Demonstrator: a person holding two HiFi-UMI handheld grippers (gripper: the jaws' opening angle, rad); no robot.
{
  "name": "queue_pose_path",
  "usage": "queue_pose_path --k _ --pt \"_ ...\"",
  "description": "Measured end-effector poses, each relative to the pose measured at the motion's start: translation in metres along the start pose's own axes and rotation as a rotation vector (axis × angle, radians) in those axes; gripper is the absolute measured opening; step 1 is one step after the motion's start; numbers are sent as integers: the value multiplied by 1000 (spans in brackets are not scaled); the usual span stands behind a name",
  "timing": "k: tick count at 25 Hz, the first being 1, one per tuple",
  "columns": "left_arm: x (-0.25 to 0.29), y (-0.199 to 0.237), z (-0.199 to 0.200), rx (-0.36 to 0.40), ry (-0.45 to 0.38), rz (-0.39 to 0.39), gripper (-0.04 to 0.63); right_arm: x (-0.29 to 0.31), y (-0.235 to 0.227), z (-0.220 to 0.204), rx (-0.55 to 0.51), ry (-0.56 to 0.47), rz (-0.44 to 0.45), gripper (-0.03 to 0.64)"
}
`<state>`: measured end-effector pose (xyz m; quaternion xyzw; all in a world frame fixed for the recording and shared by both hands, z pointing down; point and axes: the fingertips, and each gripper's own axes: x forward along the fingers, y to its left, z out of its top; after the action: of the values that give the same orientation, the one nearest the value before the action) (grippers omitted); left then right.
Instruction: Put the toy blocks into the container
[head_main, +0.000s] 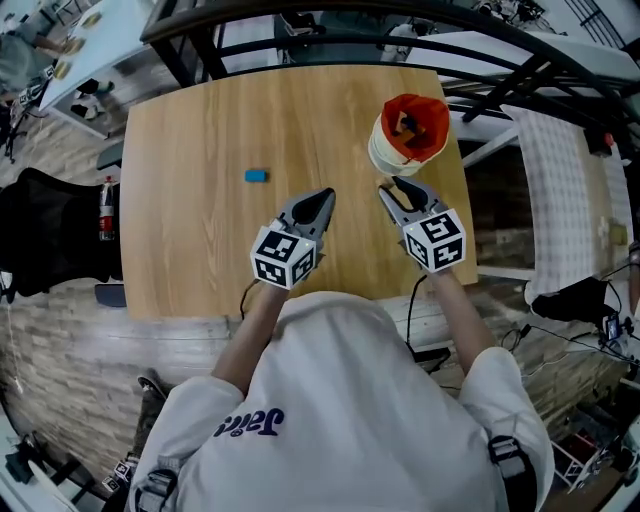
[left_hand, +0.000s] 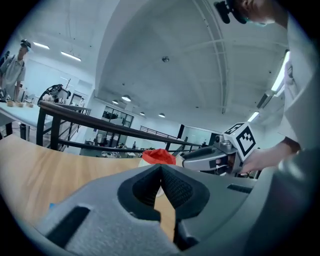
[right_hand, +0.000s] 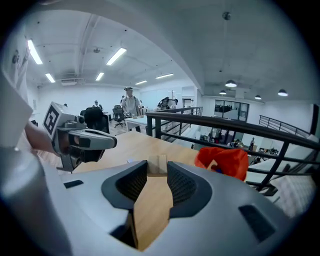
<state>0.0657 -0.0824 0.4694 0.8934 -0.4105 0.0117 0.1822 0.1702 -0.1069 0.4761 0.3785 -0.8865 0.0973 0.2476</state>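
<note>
A white container with a red liner (head_main: 408, 135) stands near the wooden table's (head_main: 200, 250) right edge; blocks lie inside it. A small blue block (head_main: 256, 176) lies alone on the table's left half. My right gripper (head_main: 388, 188) hovers just in front of the container, shut on a small pale wooden block (right_hand: 157, 165) pinched at its fingertips. The red liner (right_hand: 222, 161) shows ahead and to the right of those jaws. Beside it to the left, my left gripper (head_main: 328, 193) has its jaws closed tip to tip (left_hand: 161, 169) with nothing between them.
A black railing (head_main: 300, 20) runs past the table's far edge. A black bag (head_main: 50, 235) and a bottle (head_main: 105, 210) sit left of the table. A white gridded cloth (head_main: 560, 190) hangs on the right. People stand at distant desks (right_hand: 131, 105).
</note>
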Motion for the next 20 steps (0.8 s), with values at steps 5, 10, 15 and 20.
queue_pose_path --k 5,10,15,20 --pt "33 -25 31 48 -31 -74 8 -17 -62 10 -161 60 5 135" --pt "59 -25 50 74 -39 -92 8 -12 -119 22 -302 164 35 135" --pt "73 -18 47 57 -16 -87 8 12 -146 26 -499 324 181 135" --pt "80 -7 38 33 9 -65 8 52 -161 6 -666 503 321 135"
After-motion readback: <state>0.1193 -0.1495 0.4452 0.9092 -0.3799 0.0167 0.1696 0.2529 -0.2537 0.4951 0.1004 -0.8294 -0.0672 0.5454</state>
